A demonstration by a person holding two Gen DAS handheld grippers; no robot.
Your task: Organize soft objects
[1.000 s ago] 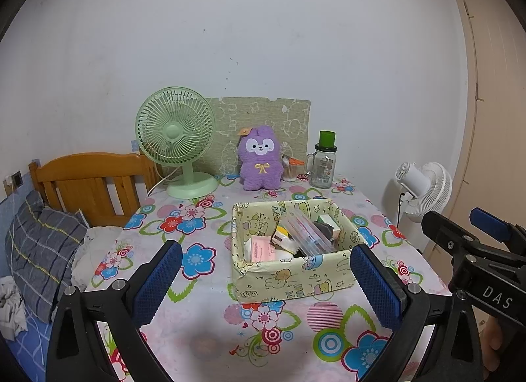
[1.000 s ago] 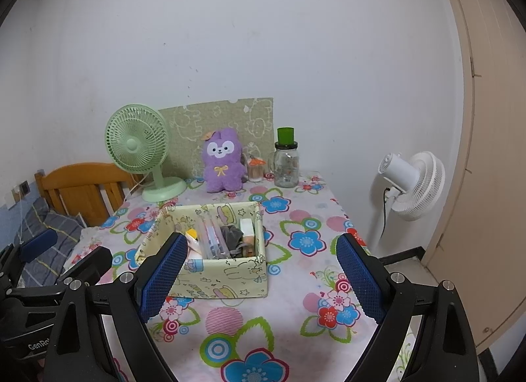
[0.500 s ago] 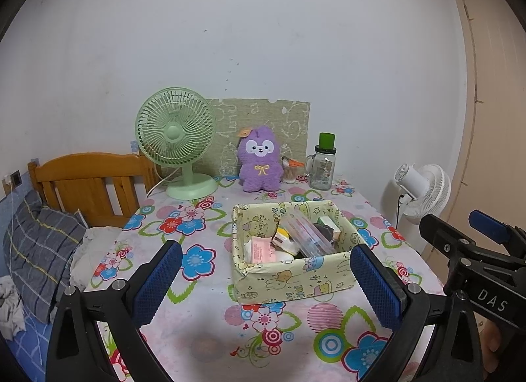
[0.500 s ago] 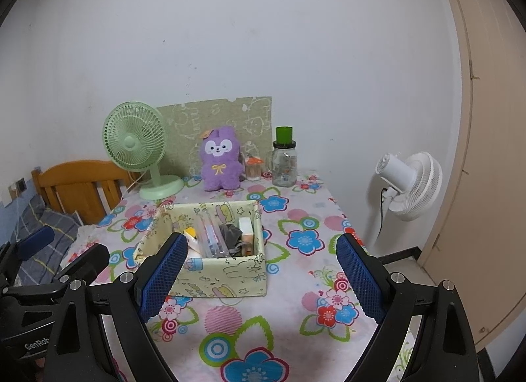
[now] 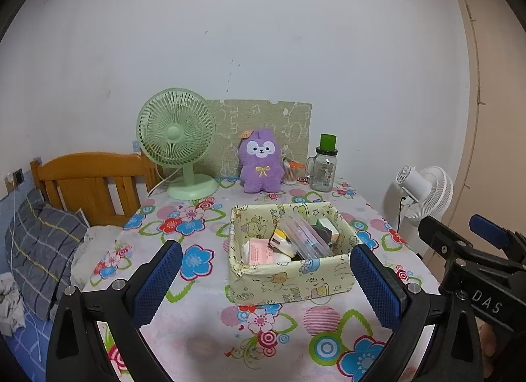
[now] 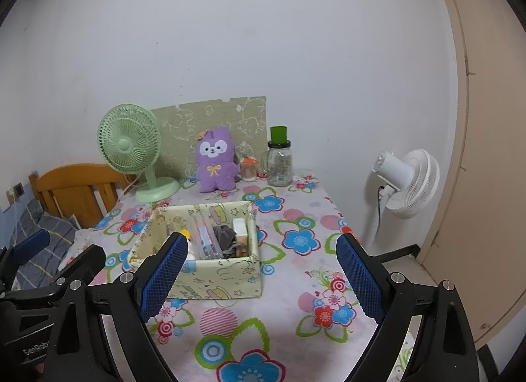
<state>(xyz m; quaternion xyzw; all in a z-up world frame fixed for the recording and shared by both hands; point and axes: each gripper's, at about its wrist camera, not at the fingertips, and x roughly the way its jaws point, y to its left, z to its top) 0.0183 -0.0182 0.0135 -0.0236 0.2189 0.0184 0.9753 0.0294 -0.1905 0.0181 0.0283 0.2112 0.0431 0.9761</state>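
Purple plush stands upright at the bench's far edge, above frame centre, beyond the box. Right hand-held gripper spread, empty; left hand-held gripper likewise, neither clearly nearer.

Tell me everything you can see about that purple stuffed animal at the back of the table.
The purple plush toy is a fluffy, fuzzy-looking animal with two upright ears, a white face patch with dark eyes, a small yellow bow on its chest and an orange tag by one ear. It sits upright on the flowered tablecloth, facing the cameras, at the far edge in front of a green patterned board. The green desk fan stands on one side, a glass jar on the other. Nothing grips it.
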